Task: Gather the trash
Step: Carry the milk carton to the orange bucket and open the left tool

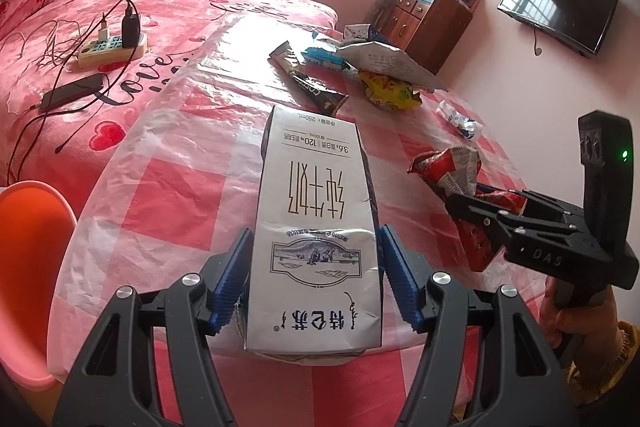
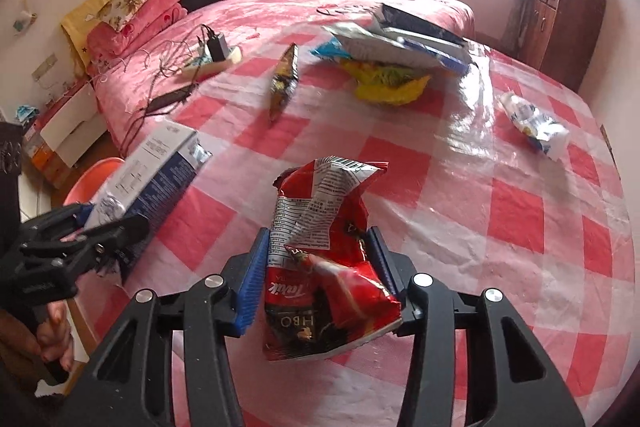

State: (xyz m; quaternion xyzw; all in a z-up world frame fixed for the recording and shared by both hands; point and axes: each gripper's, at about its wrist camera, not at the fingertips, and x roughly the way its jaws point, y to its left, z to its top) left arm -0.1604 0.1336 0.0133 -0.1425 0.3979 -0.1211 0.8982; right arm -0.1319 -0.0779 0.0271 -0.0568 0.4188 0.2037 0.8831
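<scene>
Gripping a white milk carton [image 1: 316,227], the left hand-held gripper [image 1: 316,279] has its blue pads pressed on both sides of it, carton raised off the counter [image 1: 168,187] near its front edge. Right hand-held gripper [image 2: 316,275] is clamped on a crumpled red snack bag [image 2: 324,247], pads against both sides of the bag. More trash still on the checkered cover: dark coffee sachet [image 2: 284,79], yellow wrapper [image 2: 384,83] under a pile of paper and packets, white wrapper [image 2: 536,125] off to the right. Bed [image 1: 80,27] behind the counter carries a power strip [image 1: 112,47] and cables.
</scene>
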